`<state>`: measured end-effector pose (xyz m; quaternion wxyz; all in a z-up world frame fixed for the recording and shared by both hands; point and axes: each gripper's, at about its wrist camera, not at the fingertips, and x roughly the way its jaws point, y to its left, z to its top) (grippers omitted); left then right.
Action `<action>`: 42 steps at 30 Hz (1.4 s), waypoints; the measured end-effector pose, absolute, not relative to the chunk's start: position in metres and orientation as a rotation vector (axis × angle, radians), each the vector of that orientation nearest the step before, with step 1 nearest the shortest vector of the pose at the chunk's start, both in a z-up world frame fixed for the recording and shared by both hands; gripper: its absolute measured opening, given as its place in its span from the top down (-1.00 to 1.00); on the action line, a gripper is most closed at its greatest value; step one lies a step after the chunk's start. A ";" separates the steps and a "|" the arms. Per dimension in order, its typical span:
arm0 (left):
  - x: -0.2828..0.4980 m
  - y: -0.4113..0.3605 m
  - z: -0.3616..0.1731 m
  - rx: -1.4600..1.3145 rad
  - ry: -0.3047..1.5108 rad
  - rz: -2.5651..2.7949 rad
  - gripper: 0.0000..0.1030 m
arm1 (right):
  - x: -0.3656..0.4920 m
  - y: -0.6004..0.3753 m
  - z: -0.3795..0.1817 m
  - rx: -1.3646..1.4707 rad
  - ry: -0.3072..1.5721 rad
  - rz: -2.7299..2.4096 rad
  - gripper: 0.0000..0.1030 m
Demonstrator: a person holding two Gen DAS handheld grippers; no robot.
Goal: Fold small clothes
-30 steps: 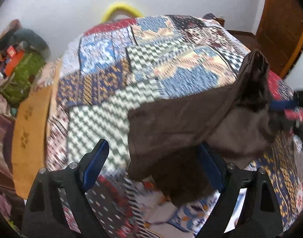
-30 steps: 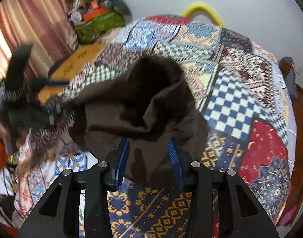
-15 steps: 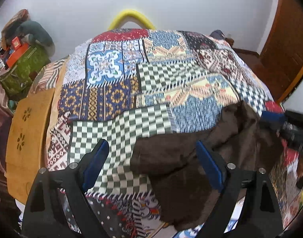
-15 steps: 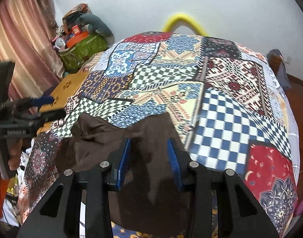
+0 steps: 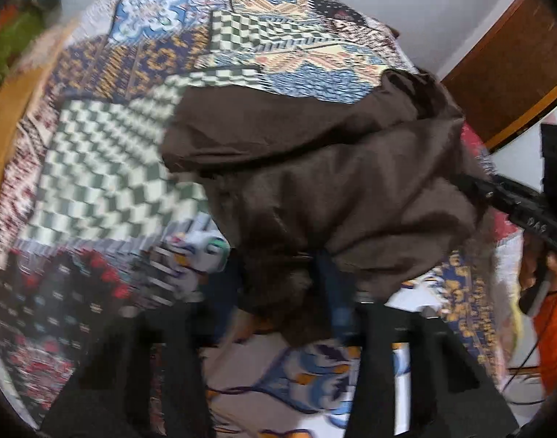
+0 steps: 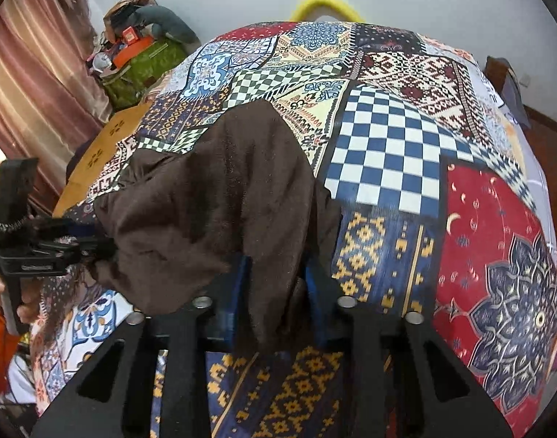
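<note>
A small dark brown garment (image 5: 337, 168) hangs bunched between both grippers above the patchwork bedspread (image 5: 107, 153). My left gripper (image 5: 275, 284) is closed on its near edge; this view is blurred by motion. In the right wrist view the garment (image 6: 220, 197) drapes over my right gripper (image 6: 275, 277), whose blue pads pinch a fold of it. The left gripper (image 6: 52, 244) shows at the left of that view, holding the cloth's other end. The right gripper (image 5: 512, 200) shows at the right edge of the left wrist view.
The bedspread (image 6: 406, 153) covers the whole bed. A green bag with clutter (image 6: 143, 62) sits at the far left by pink curtains (image 6: 26, 84). A yellow hoop (image 6: 326, 3) stands behind the bed. A wooden door (image 5: 508, 65) is at the right.
The left gripper has closed from wide open onto the garment's near edge. The cloth, resting low half a second ago, is lifted and bunched again. The left view has swung and blurred.
</note>
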<state>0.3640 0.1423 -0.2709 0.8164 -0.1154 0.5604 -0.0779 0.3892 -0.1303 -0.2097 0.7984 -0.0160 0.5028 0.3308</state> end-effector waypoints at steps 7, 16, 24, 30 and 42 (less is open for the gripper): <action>0.339 0.132 -0.263 -0.280 1.195 -0.215 0.75 | 0.360 -0.145 -0.202 -0.038 1.095 0.732 0.74; 0.277 0.119 -0.238 -0.235 1.201 -0.275 0.71 | 0.302 -0.166 -0.210 -0.052 1.179 0.779 0.68; 0.292 0.140 -0.219 -0.082 1.097 -0.064 0.13 | 0.305 -0.166 -0.174 -0.080 1.030 0.718 0.56; 0.325 0.147 -0.252 0.081 1.137 -0.010 0.06 | 0.312 -0.141 -0.179 -0.082 1.001 0.775 0.40; 0.371 0.140 -0.251 0.052 1.123 -0.111 0.05 | 0.304 -0.129 -0.229 -0.133 1.090 0.826 0.34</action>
